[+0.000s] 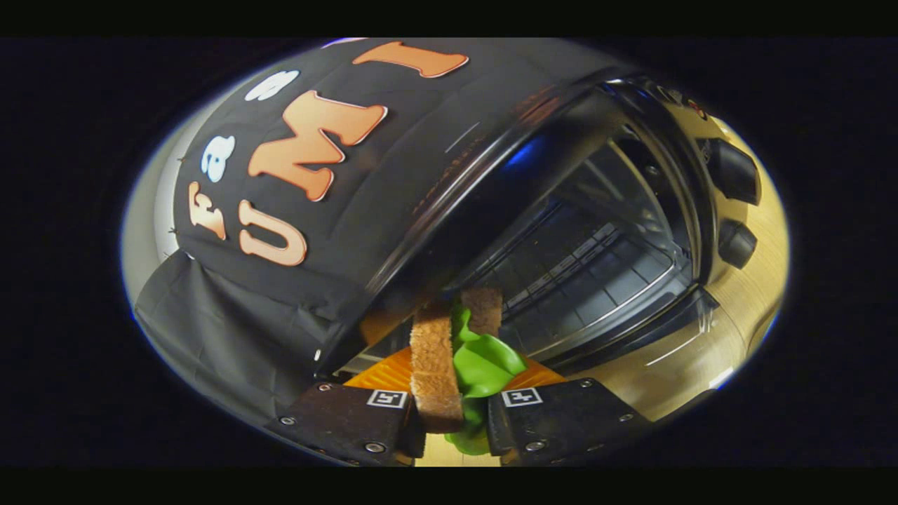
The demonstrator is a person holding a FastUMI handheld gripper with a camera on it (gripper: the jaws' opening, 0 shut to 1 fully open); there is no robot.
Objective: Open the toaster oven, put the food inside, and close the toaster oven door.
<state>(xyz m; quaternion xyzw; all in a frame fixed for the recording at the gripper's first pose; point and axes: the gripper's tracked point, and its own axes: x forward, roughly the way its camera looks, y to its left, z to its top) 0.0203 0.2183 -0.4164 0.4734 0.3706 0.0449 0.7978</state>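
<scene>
You have the sandwich (449, 365) clamped between the fingers (449, 421), one pressing the toast slice on one side, the other bearing on the green lettuce and the second slice behind it. Holding it on edge like this keeps the layers squeezed together so nothing slides out as you carry it. Something orange shows just beneath it, though you cannot tell what it is.

The toaster oven (596, 231) stands just ahead of the fingers with its door (652, 337) already dropped open, so the first step looks done. The wire rack (582, 273) inside sits bare and ready. The sandwich hangs at the mouth of the cavity, not yet on the rack.

The knobs (733, 203) sit to the side of the opening, clear of your path. The wooden table (751, 280) carries the oven, which gives you a steady target.
</scene>
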